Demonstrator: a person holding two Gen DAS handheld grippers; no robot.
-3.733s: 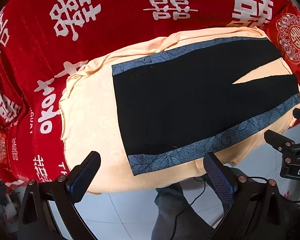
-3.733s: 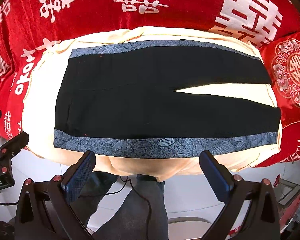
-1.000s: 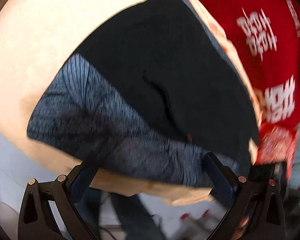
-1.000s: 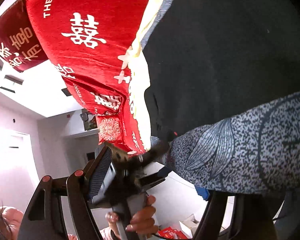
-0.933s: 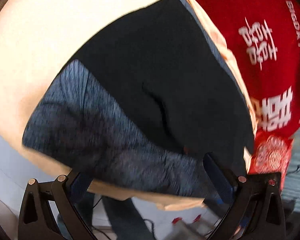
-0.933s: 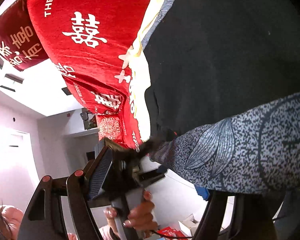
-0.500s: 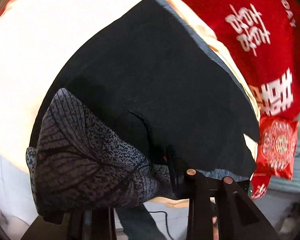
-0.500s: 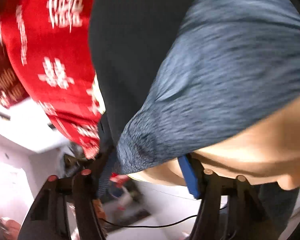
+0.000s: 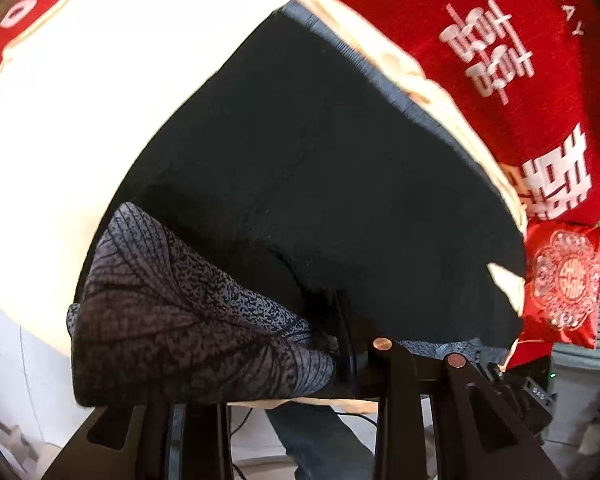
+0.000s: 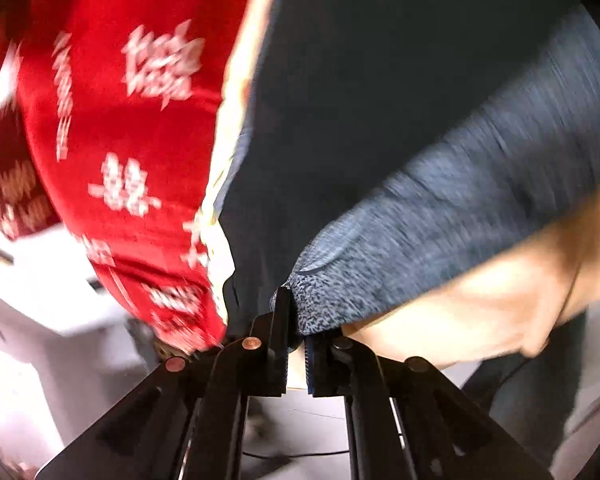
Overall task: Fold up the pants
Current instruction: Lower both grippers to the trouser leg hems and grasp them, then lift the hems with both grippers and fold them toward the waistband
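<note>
One pair of black pants (image 9: pixel 320 184) lies on one cream cloth (image 9: pixel 100 92) over the red-draped bench (image 9: pixel 480 20) — two tools grip its grey leaf-patterned side band (image 9: pixel 172 312). The left tool (image 9: pixel 260 364) is clenched on the lifted band; the right tool (image 10: pixel 296 316), having just closed, pinches the band's other end. One red cushion (image 9: pixel 564 280) sits beside.

Pants (image 9: pixel 340 184): black fabric with a grey-blue leaf-patterned band along each long side. They lie spread flat on a cream surface. The near band (image 9: pixel 188 312) is raised off the surface and bunched at one corner. In the right wrist view the same band (image 10: pixel 440 216) appears blurred, its corner lifted.
</note>
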